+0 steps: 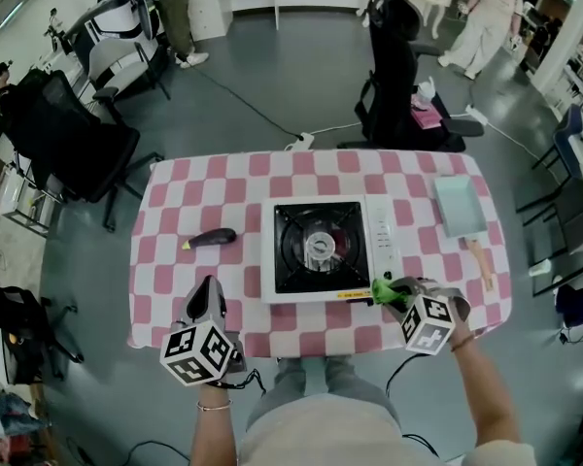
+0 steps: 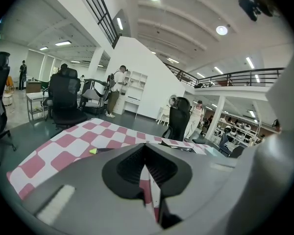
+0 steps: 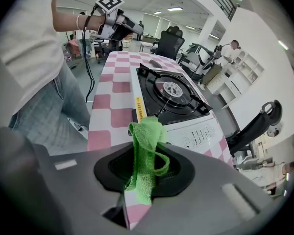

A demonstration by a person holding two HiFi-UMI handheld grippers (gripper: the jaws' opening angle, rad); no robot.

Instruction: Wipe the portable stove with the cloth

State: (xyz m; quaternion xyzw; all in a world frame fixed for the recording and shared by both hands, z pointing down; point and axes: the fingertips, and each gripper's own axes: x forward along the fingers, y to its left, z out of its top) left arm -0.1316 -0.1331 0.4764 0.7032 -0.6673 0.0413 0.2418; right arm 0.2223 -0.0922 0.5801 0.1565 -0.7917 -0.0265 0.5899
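Note:
The white portable stove (image 1: 332, 249) with a black burner top sits mid-table; in the right gripper view the portable stove (image 3: 172, 98) lies just ahead of the jaws. My right gripper (image 1: 393, 292) is shut on a green cloth (image 1: 384, 290) at the stove's front right corner. The cloth (image 3: 144, 153) hangs pinched between the jaws, a loop sticking up. My left gripper (image 1: 207, 301) is shut with nothing in it, over the table's front left, well clear of the stove.
A pink-and-white checked tablecloth (image 1: 194, 199) covers the table. A black lighter-like tool (image 1: 212, 238) with a yellow tip lies left of the stove. A pale blue rectangular pan (image 1: 460, 205) with a wooden handle lies at the right. Office chairs stand behind.

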